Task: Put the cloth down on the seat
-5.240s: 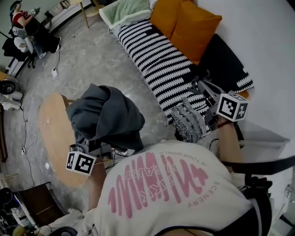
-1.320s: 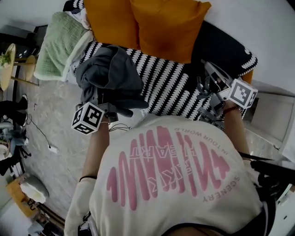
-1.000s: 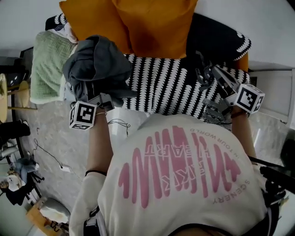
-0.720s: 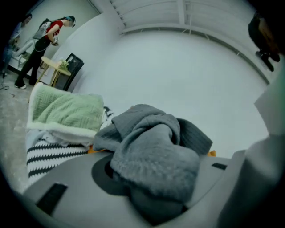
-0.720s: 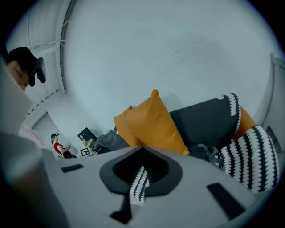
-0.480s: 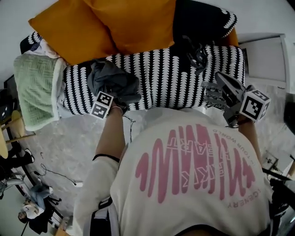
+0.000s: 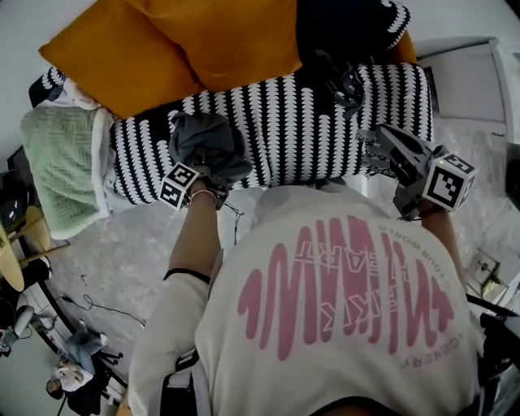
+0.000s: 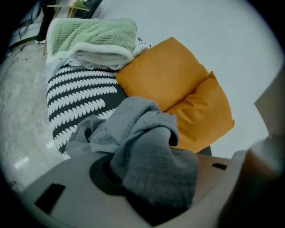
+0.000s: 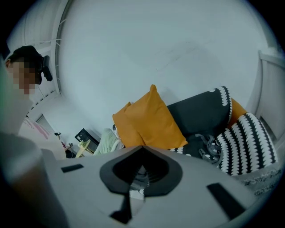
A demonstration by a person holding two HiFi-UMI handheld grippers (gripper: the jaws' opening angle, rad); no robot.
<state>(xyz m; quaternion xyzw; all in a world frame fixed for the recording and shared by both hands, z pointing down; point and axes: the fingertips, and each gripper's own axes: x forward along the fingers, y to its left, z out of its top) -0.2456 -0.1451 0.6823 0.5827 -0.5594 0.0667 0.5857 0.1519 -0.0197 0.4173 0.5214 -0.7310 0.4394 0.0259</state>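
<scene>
A bunched grey cloth (image 7: 207, 145) rests low on the black-and-white striped seat (image 7: 301, 122), near its front edge. My left gripper (image 7: 193, 175) is shut on the cloth's near side, with its marker cube just off the seat edge. In the left gripper view the cloth (image 8: 147, 147) piles over the jaws and hides the tips. My right gripper (image 7: 388, 140) hovers above the seat's right end, shut and holding nothing. In the right gripper view the right gripper (image 9: 142, 149) shows its jaws meeting in a point.
Two orange cushions (image 7: 162, 49) lean along the seat's back. A green blanket (image 7: 57, 162) lies at the left end, and a dark cushion (image 7: 349, 24) and a grey strap tangle (image 7: 345, 81) at the right. A white side unit (image 7: 471, 81) stands past the right end.
The left gripper has carried the cloth from beside a wooden table to the sofa and lowered it onto the striped seat. The right gripper stayed over the seat's right end.
</scene>
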